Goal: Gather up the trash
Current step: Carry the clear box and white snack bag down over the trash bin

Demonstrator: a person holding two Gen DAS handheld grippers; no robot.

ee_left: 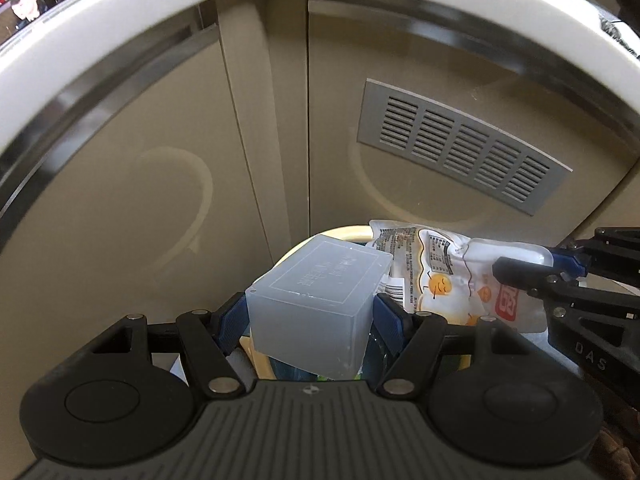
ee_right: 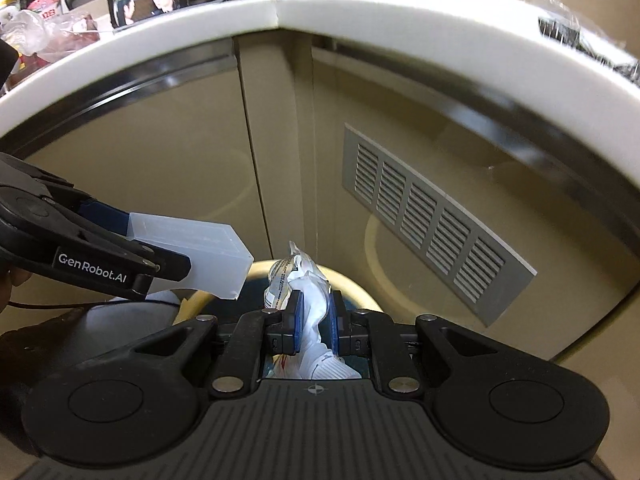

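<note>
My left gripper (ee_left: pixel 310 314) is shut on a translucent plastic box (ee_left: pixel 316 300), held just above a round pale-yellow bin (ee_left: pixel 340 234). From the right wrist view the same box (ee_right: pixel 192 250) hangs at the left over the bin rim (ee_right: pixel 352 284), with the left gripper (ee_right: pixel 120 240) gripping it. My right gripper (ee_right: pixel 315 312) is shut on a crumpled white snack wrapper (ee_right: pixel 308 292) above the bin opening. In the left wrist view that wrapper (ee_left: pixel 440 276) shows yellow egg pictures, and the right gripper (ee_left: pixel 548 264) comes in from the right edge.
Beige cabinet doors (ee_left: pixel 140 200) stand behind the bin, one with a grey vent grille (ee_left: pixel 460 148). A white counter edge (ee_right: pixel 280 12) runs overhead, with a phone, snack bags and plastic bags on it. The bin sits in the cabinet corner.
</note>
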